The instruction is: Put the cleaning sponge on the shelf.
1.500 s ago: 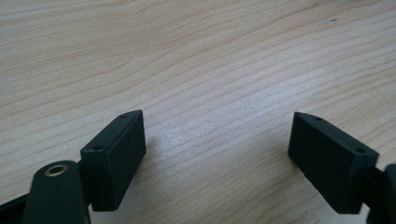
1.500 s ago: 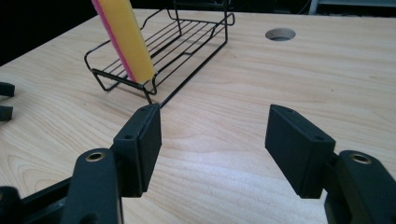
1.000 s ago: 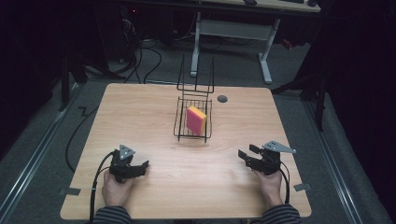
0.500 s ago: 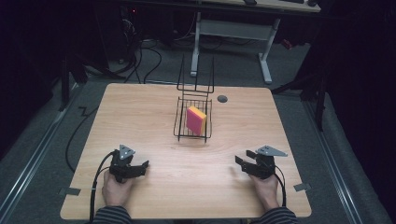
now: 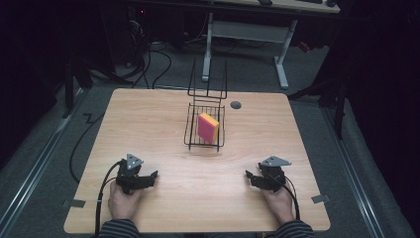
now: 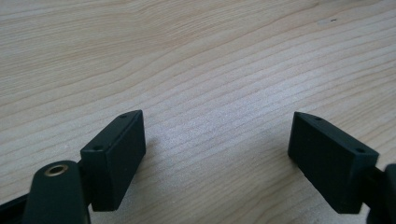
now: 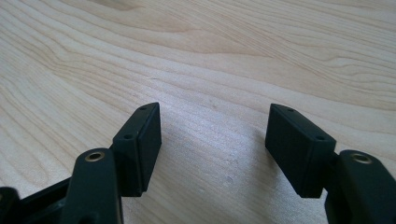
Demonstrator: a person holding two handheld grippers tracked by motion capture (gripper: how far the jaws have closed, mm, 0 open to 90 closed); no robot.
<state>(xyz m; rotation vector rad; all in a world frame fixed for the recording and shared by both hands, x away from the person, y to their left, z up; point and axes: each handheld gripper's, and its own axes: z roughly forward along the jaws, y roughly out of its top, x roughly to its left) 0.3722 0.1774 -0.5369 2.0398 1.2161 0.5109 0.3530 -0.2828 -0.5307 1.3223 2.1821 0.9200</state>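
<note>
A pink and yellow sponge (image 5: 208,127) stands on edge inside a black wire basket (image 5: 188,135) at the middle of the wooden table (image 5: 148,119). My left gripper (image 5: 152,177) rests low over the near left of the table, jaws open and empty. In the left gripper view its jaws (image 6: 217,128) frame bare wood. My right gripper (image 5: 250,177) sits low at the near right, pointing left toward the other. Its jaws (image 7: 215,126) are open, have just been opening a little, and have nothing between them. Both grippers are well short of the basket.
The basket's tall wire handle (image 5: 208,82) rises at its far side. A dark round hole (image 5: 236,104) marks the table behind the basket. White desk legs (image 5: 282,64) and cables (image 5: 158,59) lie on the floor beyond the far edge.
My right gripper has sunk toward the table and shifted a little left. The left gripper, basket and sponge have stayed put.
</note>
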